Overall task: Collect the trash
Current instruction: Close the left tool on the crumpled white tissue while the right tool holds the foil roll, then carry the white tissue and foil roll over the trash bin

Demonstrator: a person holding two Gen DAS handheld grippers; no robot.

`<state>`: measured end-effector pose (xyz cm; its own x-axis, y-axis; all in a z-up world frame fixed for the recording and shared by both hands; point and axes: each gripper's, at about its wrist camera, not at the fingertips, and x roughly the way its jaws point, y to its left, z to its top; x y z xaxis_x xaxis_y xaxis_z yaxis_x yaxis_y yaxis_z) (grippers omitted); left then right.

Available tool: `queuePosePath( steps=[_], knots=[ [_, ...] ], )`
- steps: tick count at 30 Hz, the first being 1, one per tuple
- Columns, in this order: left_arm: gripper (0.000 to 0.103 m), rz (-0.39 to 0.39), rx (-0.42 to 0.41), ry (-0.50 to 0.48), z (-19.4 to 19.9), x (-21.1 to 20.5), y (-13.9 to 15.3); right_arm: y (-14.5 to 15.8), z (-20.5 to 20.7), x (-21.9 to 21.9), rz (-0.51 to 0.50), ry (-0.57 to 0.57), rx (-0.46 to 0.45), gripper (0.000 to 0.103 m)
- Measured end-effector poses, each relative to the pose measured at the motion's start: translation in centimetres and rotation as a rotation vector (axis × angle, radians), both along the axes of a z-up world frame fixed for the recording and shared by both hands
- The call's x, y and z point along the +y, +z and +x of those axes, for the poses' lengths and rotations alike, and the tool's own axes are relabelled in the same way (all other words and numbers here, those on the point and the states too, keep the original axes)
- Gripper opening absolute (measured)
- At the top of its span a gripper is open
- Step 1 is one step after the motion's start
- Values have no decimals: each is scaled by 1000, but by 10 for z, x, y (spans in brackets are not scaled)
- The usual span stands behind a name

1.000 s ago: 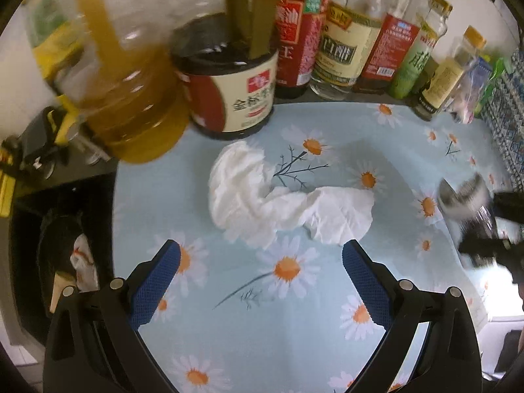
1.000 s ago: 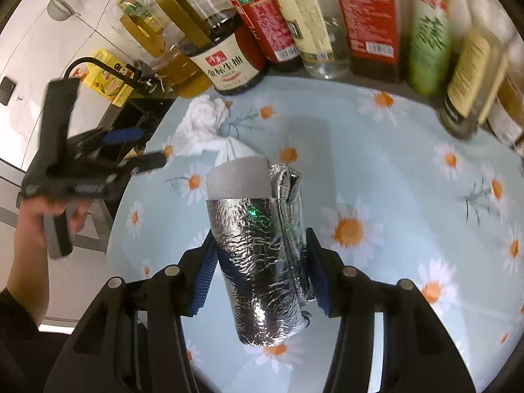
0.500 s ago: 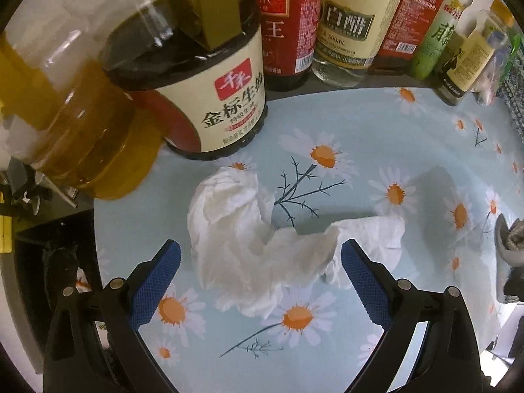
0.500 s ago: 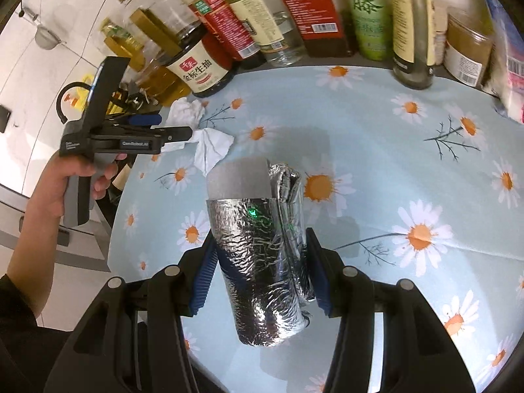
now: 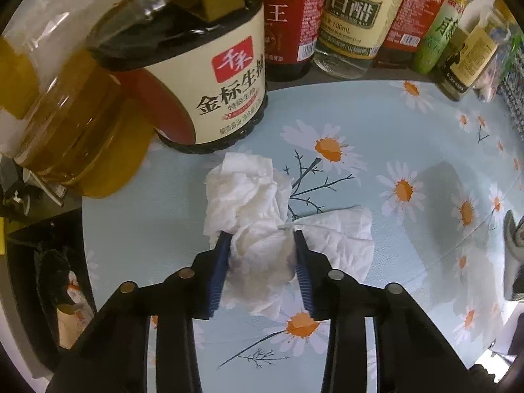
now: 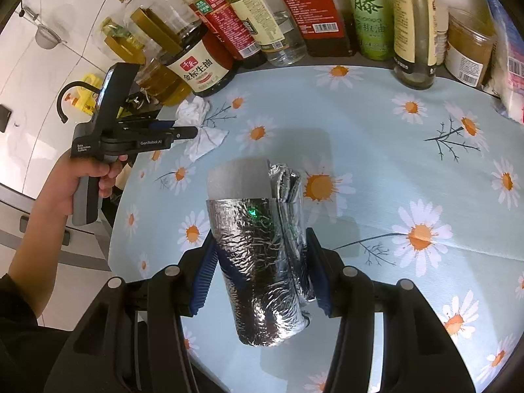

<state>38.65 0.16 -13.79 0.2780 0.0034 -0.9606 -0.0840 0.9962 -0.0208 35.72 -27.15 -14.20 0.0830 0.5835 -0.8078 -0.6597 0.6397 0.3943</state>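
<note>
Tissue [image 5: 258, 226], crumpled on the near left of the daisy-cloth counter [image 5: 409, 137] beside the soy sauce bottle [image 5: 209, 98], sits pinched in the just-closing left tongs [image 5: 260, 263] for lifting away, while the right tongs [image 6: 258, 271] grip a foil roll [image 6: 258, 255], probably trash too.

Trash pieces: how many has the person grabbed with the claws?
2. The crumpled white tissue sits pinched in the left claw near the soy sauce bottle. The foil roll sits in the right claw.
</note>
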Motion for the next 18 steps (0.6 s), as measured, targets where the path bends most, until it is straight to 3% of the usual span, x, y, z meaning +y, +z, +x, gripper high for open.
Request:
queuePosePath(
  steps=[13,18],
  knots=[
    [31,-38,-30,12,-17,7,19,-5,-1,4,-27,-13,15,52],
    [31,-56,-49,24,-41,12,34,-5,-6,14,-43,2,20,52]
  ],
)
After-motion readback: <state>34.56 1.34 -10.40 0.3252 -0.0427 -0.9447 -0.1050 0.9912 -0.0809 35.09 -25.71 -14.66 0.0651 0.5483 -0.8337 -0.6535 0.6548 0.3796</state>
